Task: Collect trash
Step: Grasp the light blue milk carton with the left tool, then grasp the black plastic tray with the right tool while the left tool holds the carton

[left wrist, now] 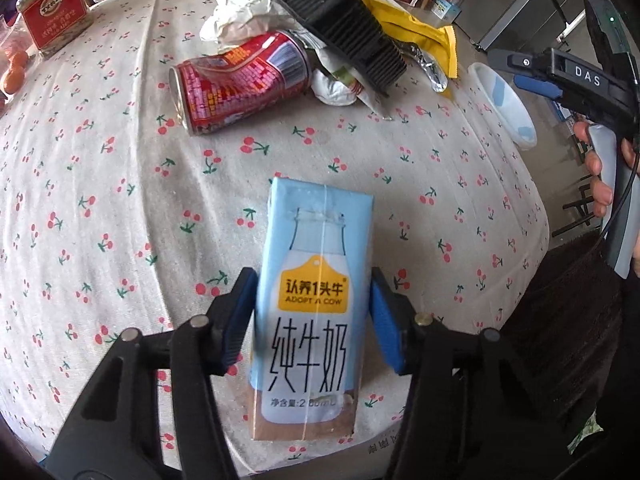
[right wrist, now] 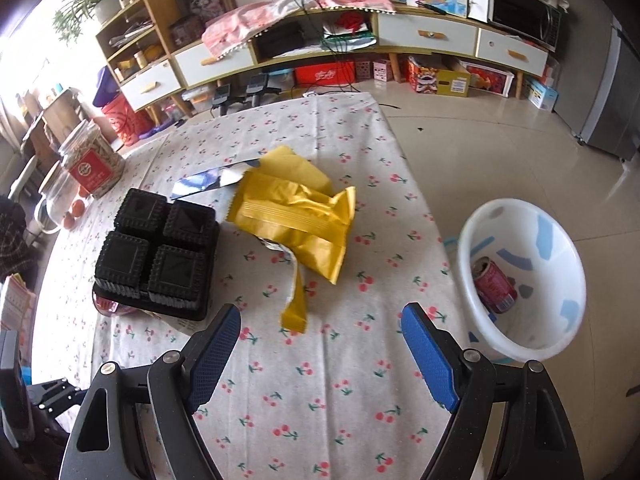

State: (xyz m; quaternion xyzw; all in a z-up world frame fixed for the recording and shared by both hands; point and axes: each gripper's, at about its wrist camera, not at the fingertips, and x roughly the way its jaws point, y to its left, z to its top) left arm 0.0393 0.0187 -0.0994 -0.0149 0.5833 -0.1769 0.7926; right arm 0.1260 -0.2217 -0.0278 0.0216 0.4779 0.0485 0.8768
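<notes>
A light blue milk carton (left wrist: pixel 312 304) lies on the cherry-print tablecloth between the fingers of my left gripper (left wrist: pixel 312 316); the left pad touches it, the right pad stands just off it. Beyond it lie a crushed red can (left wrist: pixel 240 80), crumpled white paper (left wrist: pixel 240 12), a black plastic tray (left wrist: pixel 340 24) and a yellow wrapper (left wrist: pixel 420 28). My right gripper (right wrist: pixel 320 344) is open and empty above the cloth, near the yellow wrapper (right wrist: pixel 296 216) and black tray (right wrist: pixel 156 256). A white bin (right wrist: pixel 520 280) on the floor to the right holds one red can (right wrist: pixel 494 286).
A glass jar with a red label (right wrist: pixel 92 160) and small oranges (right wrist: pixel 74 214) stand at the table's far left. The table's right edge drops to a tiled floor. Shelves and drawers line the far wall. The right gripper shows in the left wrist view (left wrist: pixel 532 76).
</notes>
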